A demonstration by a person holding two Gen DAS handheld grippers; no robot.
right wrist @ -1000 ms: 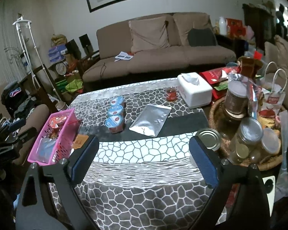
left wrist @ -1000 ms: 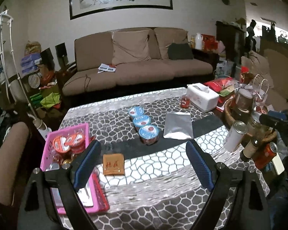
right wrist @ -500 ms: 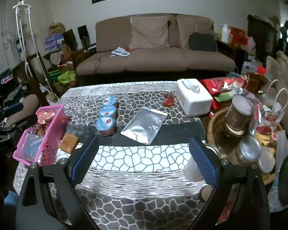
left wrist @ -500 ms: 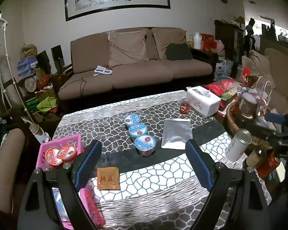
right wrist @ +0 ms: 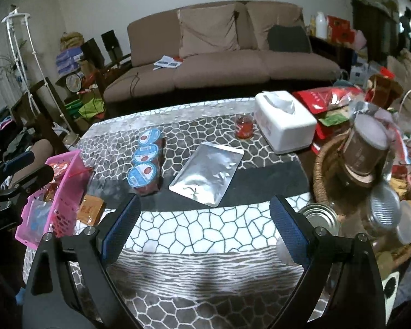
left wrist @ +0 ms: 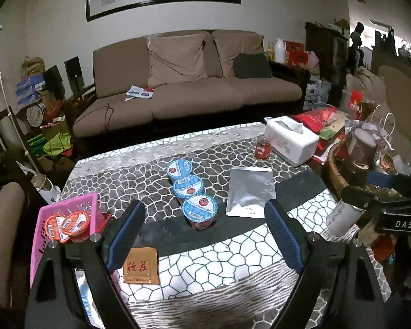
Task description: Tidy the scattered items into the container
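Three blue-lidded cups (left wrist: 200, 209) stand in a row mid-table, with a silver pouch (left wrist: 250, 192) to their right. A brown sachet (left wrist: 141, 266) lies by the pink basket (left wrist: 68, 205), which holds red-lidded cups (left wrist: 68, 224). My left gripper (left wrist: 205, 235) hovers open over the table, with the nearest cup just beyond its jaws. My right gripper (right wrist: 205, 231) is also open and empty, short of the silver pouch (right wrist: 208, 172) and the cups (right wrist: 145, 174). The sachet (right wrist: 91, 209) and the basket (right wrist: 65, 189) sit to its left.
A small red jar (right wrist: 243, 127) and a white tissue box (right wrist: 285, 120) stand at the back right. A wicker basket (right wrist: 323, 164) of jars and a tin can (right wrist: 319, 216) crowd the right edge. A brown sofa (left wrist: 191, 93) stands behind the table.
Both grippers have moved lower and further in over the table, so the items look larger. The pink basket has slid toward the left edge of the left wrist view. The jaws stay wide.
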